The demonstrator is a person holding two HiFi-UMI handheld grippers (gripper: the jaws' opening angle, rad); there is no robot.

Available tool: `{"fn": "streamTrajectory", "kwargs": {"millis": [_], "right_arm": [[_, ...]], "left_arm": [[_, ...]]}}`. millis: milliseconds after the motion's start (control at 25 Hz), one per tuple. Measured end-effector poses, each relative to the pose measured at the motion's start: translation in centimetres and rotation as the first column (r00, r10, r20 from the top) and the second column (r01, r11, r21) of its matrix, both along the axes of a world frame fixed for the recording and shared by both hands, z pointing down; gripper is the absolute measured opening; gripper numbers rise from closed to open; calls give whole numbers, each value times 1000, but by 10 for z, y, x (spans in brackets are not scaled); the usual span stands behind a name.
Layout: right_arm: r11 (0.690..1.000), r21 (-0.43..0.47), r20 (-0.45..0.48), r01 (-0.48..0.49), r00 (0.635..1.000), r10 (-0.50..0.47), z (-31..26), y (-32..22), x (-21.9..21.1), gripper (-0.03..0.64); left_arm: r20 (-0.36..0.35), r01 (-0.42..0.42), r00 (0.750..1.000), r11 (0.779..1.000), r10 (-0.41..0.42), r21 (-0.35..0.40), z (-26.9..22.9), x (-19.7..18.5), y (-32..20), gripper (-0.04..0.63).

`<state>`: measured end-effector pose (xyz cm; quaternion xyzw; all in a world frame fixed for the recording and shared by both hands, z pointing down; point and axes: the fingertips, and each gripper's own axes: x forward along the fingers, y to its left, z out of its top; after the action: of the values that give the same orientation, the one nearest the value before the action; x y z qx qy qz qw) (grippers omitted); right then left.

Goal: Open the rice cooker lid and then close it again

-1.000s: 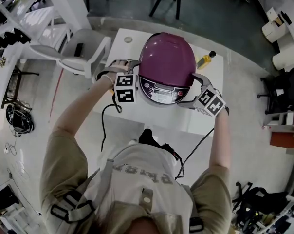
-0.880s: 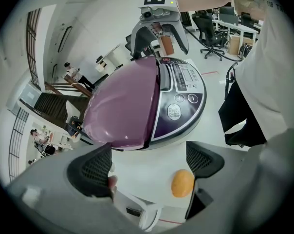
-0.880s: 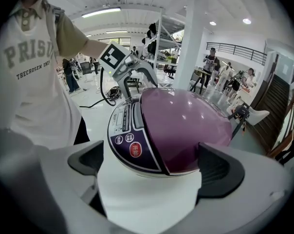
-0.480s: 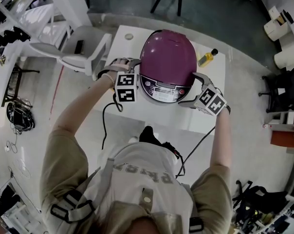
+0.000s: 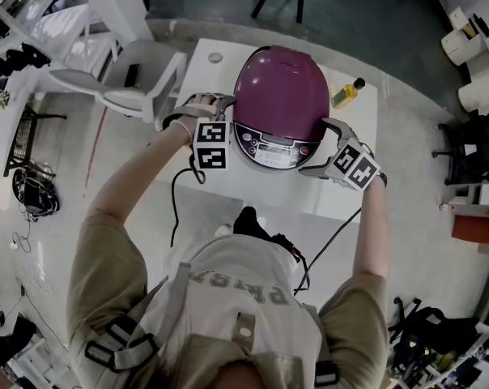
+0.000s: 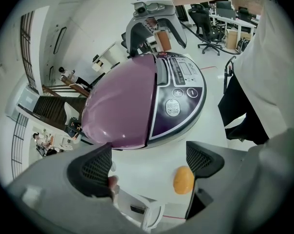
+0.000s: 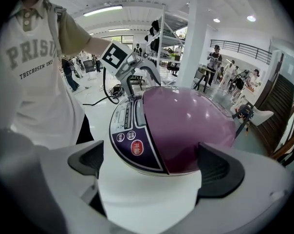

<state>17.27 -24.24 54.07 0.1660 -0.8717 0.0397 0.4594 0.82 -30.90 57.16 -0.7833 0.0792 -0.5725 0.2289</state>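
A purple rice cooker (image 5: 278, 91) stands on a small white table (image 5: 342, 199) with its lid down and its control panel (image 5: 270, 146) facing me. My left gripper (image 5: 218, 104) is beside the cooker's left flank, jaws open. In the left gripper view the cooker (image 6: 122, 106) lies just ahead of the empty gap of the left gripper (image 6: 149, 161). My right gripper (image 5: 325, 146) is at the cooker's right front side, also open. In the right gripper view the cooker (image 7: 186, 121) fills the space beyond the right gripper (image 7: 149, 162). I cannot tell whether either touches the cooker.
A bottle of yellow oil (image 5: 346, 94) lies on the table's far right corner, and a small round disc (image 5: 216, 57) at its far left. A white chair (image 5: 131, 87) stands left of the table. Black cables (image 5: 176, 205) hang from the grippers.
Almost nothing: both grippers stay at the cooker's sides and the lid stays down. The whole scene drifts slightly in the head view.
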Motion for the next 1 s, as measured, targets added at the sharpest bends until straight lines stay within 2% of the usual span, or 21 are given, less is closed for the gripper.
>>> {"fn": "streamTrajectory", "kwargs": {"millis": [200, 440, 640, 800, 1000], "right_arm": [[999, -35, -51, 26, 998, -27, 1, 5, -2, 577], [999, -48, -42, 20, 999, -22, 2, 5, -2, 575], [995, -98, -99, 33, 994, -43, 3, 7, -1, 574], [996, -86, -85, 25, 996, -32, 3, 5, 1, 574], [996, -66, -116, 55, 991, -63, 7, 6, 2, 572]], "left_arm": [[39, -25, 999, 1000, 24, 12, 4, -2, 1, 488], [65, -47, 997, 998, 45, 29, 5, -3, -1, 488], [97, -64, 994, 996, 58, 66, 8, -4, -4, 488], [84, -54, 995, 996, 48, 65, 8, -3, -4, 489], [71, -51, 996, 998, 48, 44, 8, -4, -3, 489]]}}
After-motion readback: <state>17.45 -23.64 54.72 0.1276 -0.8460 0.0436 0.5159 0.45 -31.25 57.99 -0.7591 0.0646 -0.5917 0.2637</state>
